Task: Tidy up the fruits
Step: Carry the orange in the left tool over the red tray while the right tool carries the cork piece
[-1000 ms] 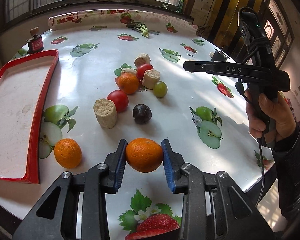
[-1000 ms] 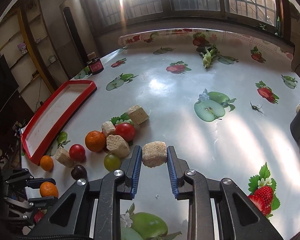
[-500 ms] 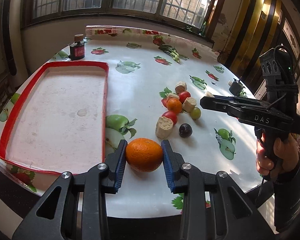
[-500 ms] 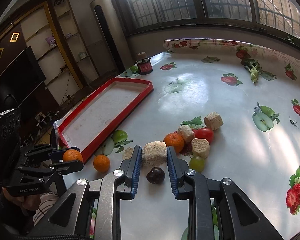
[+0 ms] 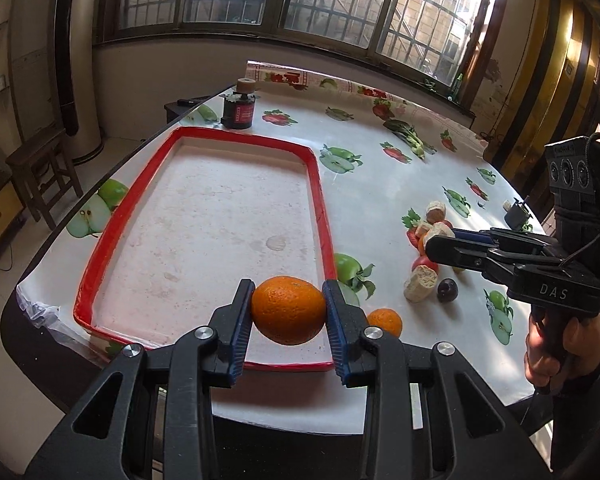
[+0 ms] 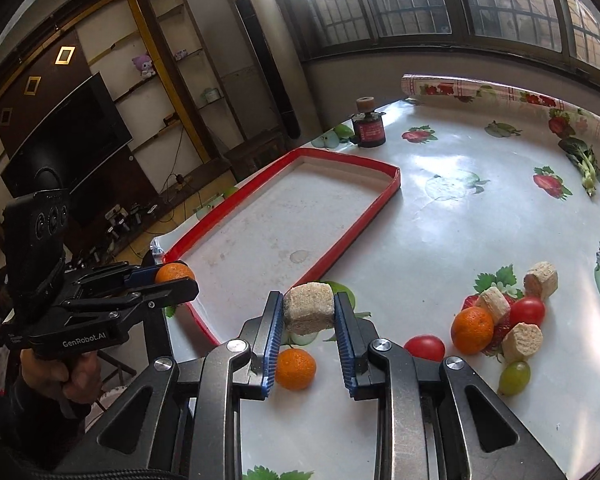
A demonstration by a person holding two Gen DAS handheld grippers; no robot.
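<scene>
Two grippers: each one holds something, up off the table.
Left gripper (image 5: 287,312): its two blue pads are squeezed on an orange (image 5: 288,309). The orange hangs over the near end of the red tray (image 5: 318,184).
Right gripper (image 6: 308,316): its pads are squeezed on a tan block (image 6: 309,307). The block hangs over the table (image 6: 440,240), just beside the tray's long edge.
How the orange feels: I think it is round, firm and a bit heavy. The skin looks bumpy, so it should not slip much. Holding it across the fat middle is best. It may roll once it is let go.
How the block feels: it looks rough, light and crumbly. The flat sides are good to hold. A hard squeeze could break bits off.
Tray: nothing is in it that I can see.
Around: one small orange (image 6: 295,369) sits on the table under the right gripper. Two tomatoes (image 6: 527,311), a green grape (image 6: 514,377), a dark plum (image 5: 447,289) and more tan blocks (image 6: 522,341) lie close together to the right.
In the way: only the tray's raised red rim, I think. A dark jar (image 5: 239,110) stands past the far end, well apart.
</scene>
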